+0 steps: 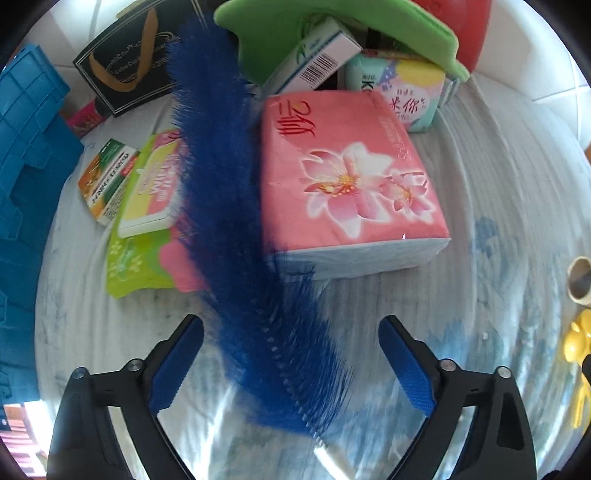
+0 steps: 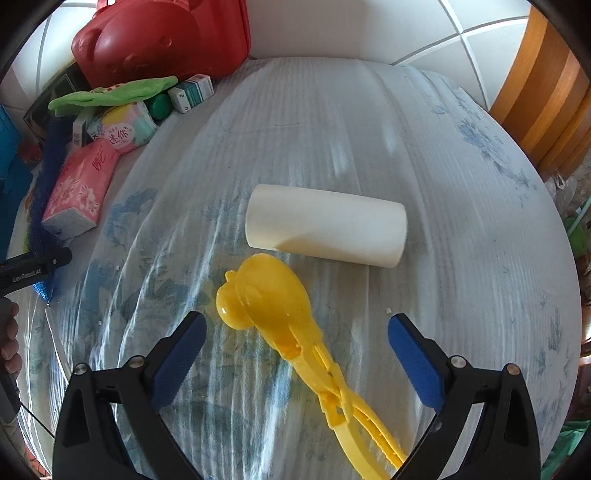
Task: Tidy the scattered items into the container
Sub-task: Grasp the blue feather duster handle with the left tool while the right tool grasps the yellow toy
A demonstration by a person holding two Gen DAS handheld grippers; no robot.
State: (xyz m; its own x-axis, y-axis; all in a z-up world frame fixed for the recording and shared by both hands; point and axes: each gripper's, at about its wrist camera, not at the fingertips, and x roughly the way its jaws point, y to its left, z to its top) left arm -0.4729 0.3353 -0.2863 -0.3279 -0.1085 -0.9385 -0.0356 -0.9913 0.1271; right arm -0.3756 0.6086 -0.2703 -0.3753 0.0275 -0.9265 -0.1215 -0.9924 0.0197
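Note:
My left gripper [image 1: 291,354] is open, its fingers on either side of a long blue bristle brush [image 1: 240,221] that lies on the table and leans against a pink tissue pack [image 1: 351,184]. A blue crate [image 1: 26,166] stands at the left edge. My right gripper [image 2: 295,354] is open around the neck of a yellow plastic snowball-maker tongs [image 2: 273,306] lying on the table. A white paper roll [image 2: 325,225] lies just beyond it.
A green wipes pack [image 1: 144,210], small boxes [image 1: 105,181], a black paper bag [image 1: 125,70], a green cloth [image 1: 295,26], a pastel tissue pack [image 1: 402,88] and a red bear-shaped case [image 2: 159,37] crowd the table's far side. A wooden door frame [image 2: 546,96] is at right.

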